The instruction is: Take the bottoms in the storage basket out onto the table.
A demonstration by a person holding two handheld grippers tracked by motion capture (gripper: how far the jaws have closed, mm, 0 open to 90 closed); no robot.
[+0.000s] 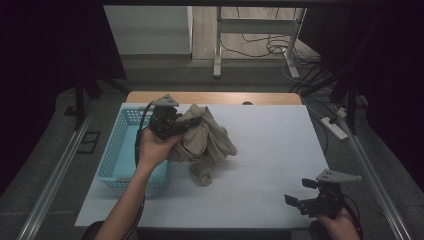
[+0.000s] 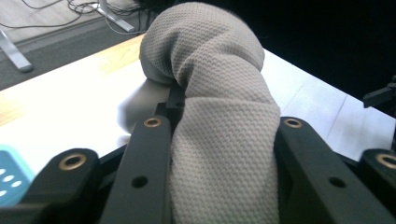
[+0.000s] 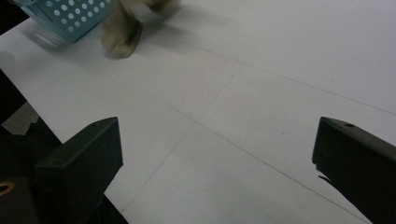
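A crumpled beige cloth [image 1: 207,140] hangs from my left gripper [image 1: 182,127] above the white table, just right of the light blue basket [image 1: 112,145]; its lower end trails down to the surface. In the left gripper view the knitted cloth [image 2: 219,116] is bunched tight between both black jaws of the left gripper [image 2: 222,123], which is shut on it. My right gripper [image 1: 295,200] rests low at the table's front right corner, open, with nothing between its jaws. The right gripper view has the right gripper [image 3: 217,130] over bare table, with the cloth's tail [image 3: 121,32] and a basket corner [image 3: 70,14] far off.
The white table cover [image 1: 270,150] spreads wide between the two grippers. A wooden edge strip [image 1: 215,97] runs along the far side. Beyond it are desk legs and cables [image 1: 270,47] on the floor. Metal rails [image 1: 55,170] flank the table.
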